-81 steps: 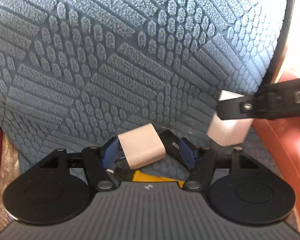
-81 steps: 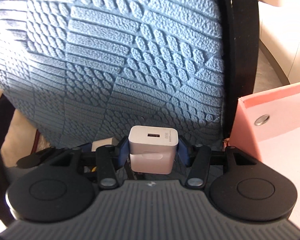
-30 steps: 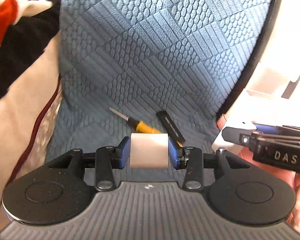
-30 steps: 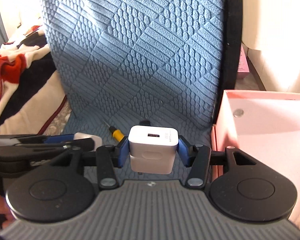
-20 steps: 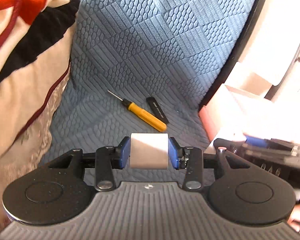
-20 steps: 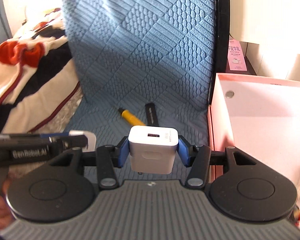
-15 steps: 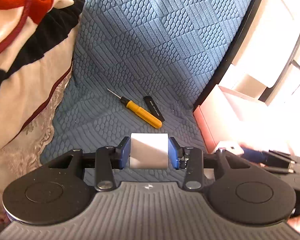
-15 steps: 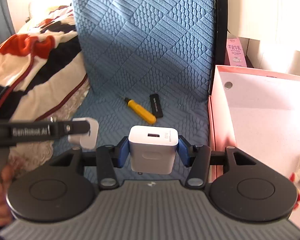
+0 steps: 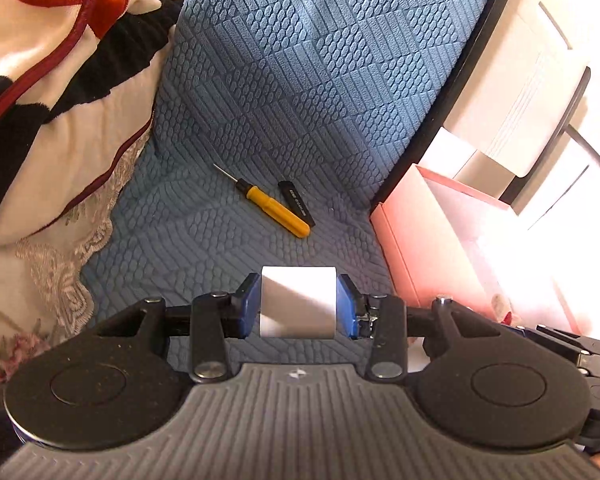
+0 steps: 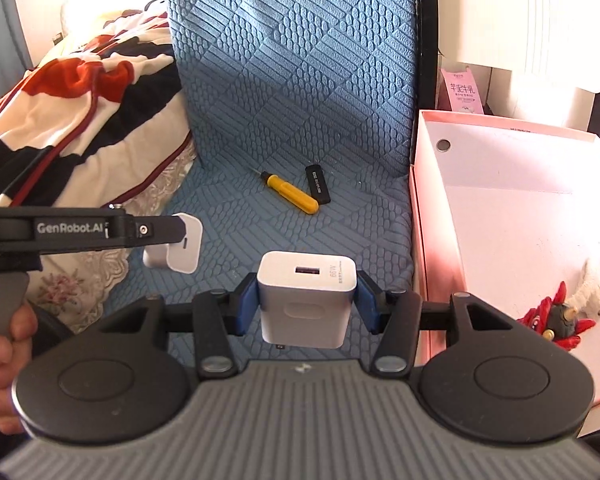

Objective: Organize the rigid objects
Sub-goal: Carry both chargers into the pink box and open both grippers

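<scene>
Chargers fill both of your tools. Your left tool [image 9: 298, 305] clamps a plain white charger block [image 9: 298, 302] between its blue pads, and your right tool [image 10: 307, 307] is closed on a white USB charger [image 10: 307, 305] with its port facing up. From the right wrist view, the left tool shows side-on at 9 o'clock, gripped by your hand [image 10: 2, 354], with its block in the air above the blue textured seat cover [image 10: 300, 92].

Farther out, at 12 o'clock from either tool, a yellow-handled screwdriver [image 9: 274, 207] lies on the cover with a black USB stick [image 9: 296, 203] just beside it on its right; whether they touch you cannot tell.

At 2 o'clock from the right tool stands a pink open box [image 10: 421, 216] beside the seat, with a small red and white toy [image 10: 567, 312] in its near corner. At 10 o'clock lies a red, black and white blanket [image 10: 80, 92].
</scene>
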`<act>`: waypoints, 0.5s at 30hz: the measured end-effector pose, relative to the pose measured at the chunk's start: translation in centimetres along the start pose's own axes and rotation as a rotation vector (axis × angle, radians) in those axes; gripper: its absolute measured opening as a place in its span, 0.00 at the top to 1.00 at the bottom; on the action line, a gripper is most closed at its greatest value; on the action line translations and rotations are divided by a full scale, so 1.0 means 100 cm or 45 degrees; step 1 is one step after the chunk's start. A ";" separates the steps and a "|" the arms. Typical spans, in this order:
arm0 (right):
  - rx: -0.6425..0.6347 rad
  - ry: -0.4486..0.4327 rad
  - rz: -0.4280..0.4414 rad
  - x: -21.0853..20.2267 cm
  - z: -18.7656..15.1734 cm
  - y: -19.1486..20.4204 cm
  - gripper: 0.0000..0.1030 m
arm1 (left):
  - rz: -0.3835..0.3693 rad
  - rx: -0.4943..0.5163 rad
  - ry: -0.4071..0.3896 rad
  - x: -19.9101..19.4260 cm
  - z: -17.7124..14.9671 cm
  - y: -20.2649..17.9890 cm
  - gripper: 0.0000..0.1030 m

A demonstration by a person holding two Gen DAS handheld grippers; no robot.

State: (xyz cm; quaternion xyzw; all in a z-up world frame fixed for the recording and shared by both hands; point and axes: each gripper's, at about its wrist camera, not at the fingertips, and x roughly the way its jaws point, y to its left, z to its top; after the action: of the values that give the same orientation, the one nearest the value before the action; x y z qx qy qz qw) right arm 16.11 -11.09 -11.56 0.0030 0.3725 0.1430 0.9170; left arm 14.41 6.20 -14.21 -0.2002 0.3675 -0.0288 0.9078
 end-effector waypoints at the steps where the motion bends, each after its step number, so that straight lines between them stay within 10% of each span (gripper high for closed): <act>1: 0.002 -0.002 0.002 -0.002 0.000 -0.001 0.48 | 0.000 -0.004 -0.003 -0.001 -0.001 -0.001 0.55; 15: 0.014 -0.074 -0.020 -0.035 0.017 -0.023 0.48 | -0.044 0.045 -0.003 -0.004 -0.003 -0.044 0.55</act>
State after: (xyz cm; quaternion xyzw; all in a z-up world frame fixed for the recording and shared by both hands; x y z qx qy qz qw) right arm 15.47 -14.07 -8.22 0.0094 0.3464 0.1335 0.9285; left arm 14.33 2.12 -12.39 -0.1905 0.3625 -0.0506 0.9109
